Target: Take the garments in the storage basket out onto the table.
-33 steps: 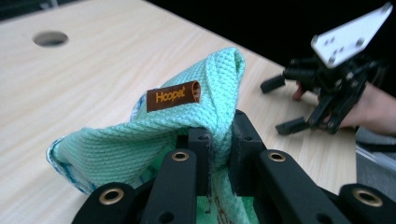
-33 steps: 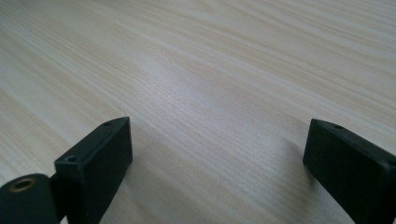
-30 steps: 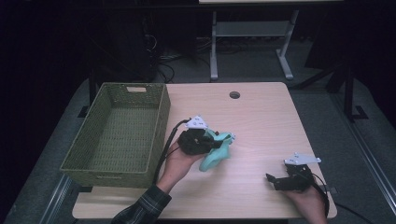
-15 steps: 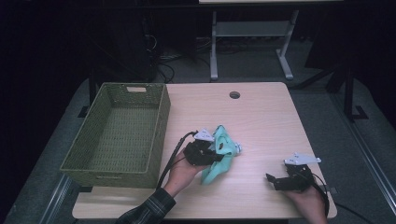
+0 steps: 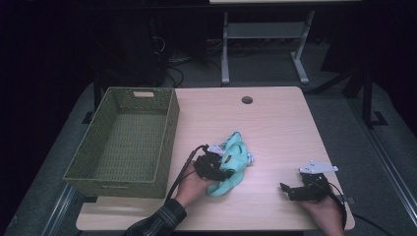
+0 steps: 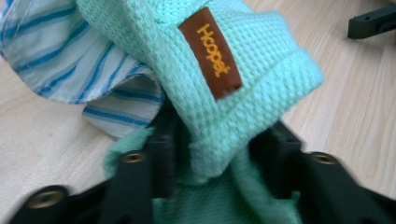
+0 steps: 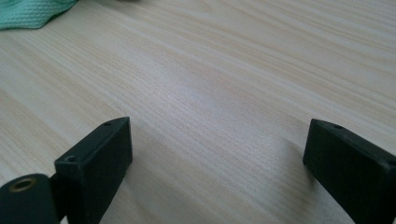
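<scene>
A mint green waffle cloth [image 5: 236, 156] with a white, blue-striped part lies bunched on the wooden table [image 5: 275, 128], left of the middle. Its brown label [image 6: 211, 52] reads "Hoppet". My left gripper [image 5: 227, 167] rests low at the cloth's left edge. Its jaws have just been opening, and in the left gripper view [image 6: 217, 140] they stand apart with a fold of the cloth [image 6: 243, 70] loose between them. My right gripper [image 5: 287, 189] lies open on the table at the front right, with bare wood between its jaws [image 7: 217, 154]. A corner of the cloth [image 7: 32, 11] shows far off.
A green woven basket [image 5: 169, 132] with nothing in it stands along the table's left side, close to my left hand. A round cable hole [image 5: 247, 100] sits near the far edge. Bare wood lies between the cloth and the right gripper. One right jaw tip [image 6: 373, 21] shows beyond the cloth.
My left hand has come down onto the table with the cloth, and its jaws have spread apart. The cloth has gone from hanging to bunched on the wood. The right gripper has stayed put.
</scene>
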Demonstrator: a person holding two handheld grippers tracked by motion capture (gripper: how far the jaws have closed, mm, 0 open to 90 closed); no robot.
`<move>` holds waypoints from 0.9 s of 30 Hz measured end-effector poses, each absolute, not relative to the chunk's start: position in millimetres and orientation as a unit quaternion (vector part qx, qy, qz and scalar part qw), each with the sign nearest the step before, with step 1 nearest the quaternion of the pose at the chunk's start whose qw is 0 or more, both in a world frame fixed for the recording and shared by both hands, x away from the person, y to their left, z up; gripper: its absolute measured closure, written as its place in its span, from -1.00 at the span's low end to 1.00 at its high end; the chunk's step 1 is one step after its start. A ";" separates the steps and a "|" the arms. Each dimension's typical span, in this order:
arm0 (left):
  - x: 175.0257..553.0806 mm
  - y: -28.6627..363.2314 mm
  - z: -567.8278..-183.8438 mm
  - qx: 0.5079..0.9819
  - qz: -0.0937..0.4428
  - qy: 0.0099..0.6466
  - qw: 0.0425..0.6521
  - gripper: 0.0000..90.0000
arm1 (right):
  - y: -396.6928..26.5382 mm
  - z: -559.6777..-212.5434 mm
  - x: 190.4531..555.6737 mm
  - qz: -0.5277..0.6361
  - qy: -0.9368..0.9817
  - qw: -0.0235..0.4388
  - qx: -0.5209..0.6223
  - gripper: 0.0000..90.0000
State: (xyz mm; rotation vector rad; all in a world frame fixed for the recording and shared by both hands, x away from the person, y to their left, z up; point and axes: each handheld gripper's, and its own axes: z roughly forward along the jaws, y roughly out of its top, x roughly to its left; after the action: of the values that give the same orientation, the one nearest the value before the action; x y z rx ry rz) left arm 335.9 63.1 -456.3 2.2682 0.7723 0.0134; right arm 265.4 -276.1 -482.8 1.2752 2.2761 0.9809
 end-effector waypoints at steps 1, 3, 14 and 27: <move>334.8 62.8 -453.5 0.879 0.006 0.302 0.370 -0.02 | -276.1 -482.8 265.4 0.346 0.804 0.176 0.450 -0.83; 333.6 65.2 -443.4 0.883 0.014 0.291 0.368 -0.12 | -276.1 -482.8 265.4 0.346 0.804 0.176 0.450 -0.83; 340.2 72.7 -408.7 0.866 0.036 0.288 0.406 -0.23 | -276.1 -482.8 265.4 0.346 0.804 0.176 0.450 -0.83; 376.0 58.6 -412.1 0.869 0.044 0.301 0.391 0.33 | -276.1 -482.8 265.4 0.346 0.804 0.176 0.450 -0.83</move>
State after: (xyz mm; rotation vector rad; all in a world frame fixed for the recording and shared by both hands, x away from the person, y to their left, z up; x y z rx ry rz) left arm 376.0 58.6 -412.1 2.2074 0.7647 0.1118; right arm 265.4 -276.1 -482.8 1.2742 2.2764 0.9804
